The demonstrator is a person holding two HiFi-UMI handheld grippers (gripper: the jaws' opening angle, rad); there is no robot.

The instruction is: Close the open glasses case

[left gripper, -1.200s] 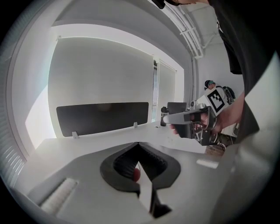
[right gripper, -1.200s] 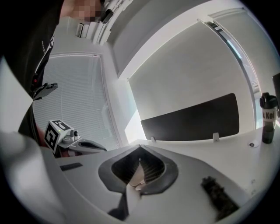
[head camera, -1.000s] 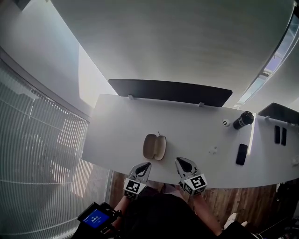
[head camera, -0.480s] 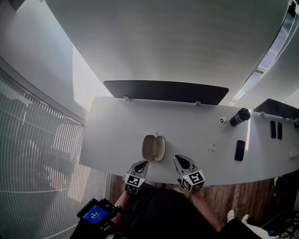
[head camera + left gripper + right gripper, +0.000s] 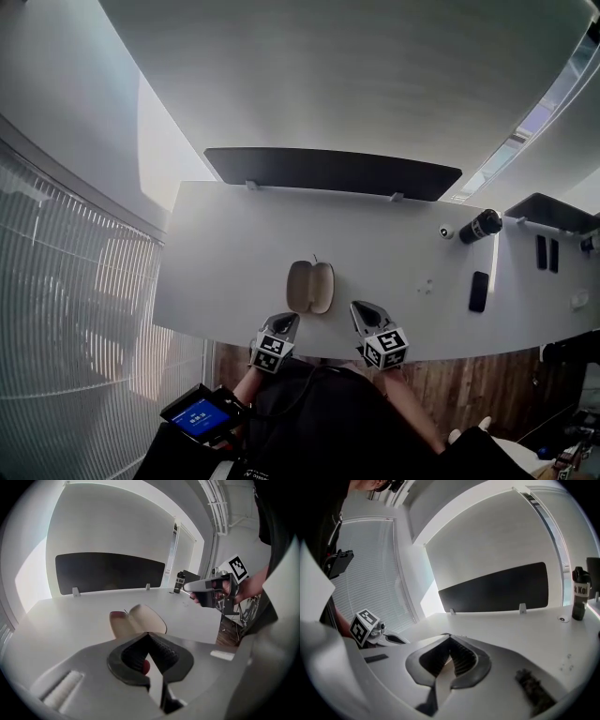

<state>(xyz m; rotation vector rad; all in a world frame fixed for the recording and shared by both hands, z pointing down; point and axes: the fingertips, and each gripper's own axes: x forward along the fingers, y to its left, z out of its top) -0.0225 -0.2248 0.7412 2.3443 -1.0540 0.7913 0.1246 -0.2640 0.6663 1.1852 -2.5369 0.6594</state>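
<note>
The open glasses case (image 5: 310, 286) lies on the white table (image 5: 225, 253), its two beige halves spread flat side by side. In the left gripper view the case (image 5: 138, 619) sits just beyond the jaw tips. My left gripper (image 5: 288, 322) hovers at the table's front edge, just short of the case, jaws shut and empty. My right gripper (image 5: 361, 310) is to the right of the case, also at the front edge, shut on nothing. Each gripper shows in the other's view: the right gripper (image 5: 192, 587) and the left gripper (image 5: 391, 639).
A dark panel (image 5: 333, 172) runs along the table's back edge. At the far right stand a black bottle (image 5: 480, 227), a small white cap (image 5: 446, 232) and a black phone (image 5: 477, 291). A device with a blue screen (image 5: 199, 415) hangs below left. Blinds fill the left side.
The head view has shifted slightly. Both grippers stay shut near the front edge and the case has not moved.
</note>
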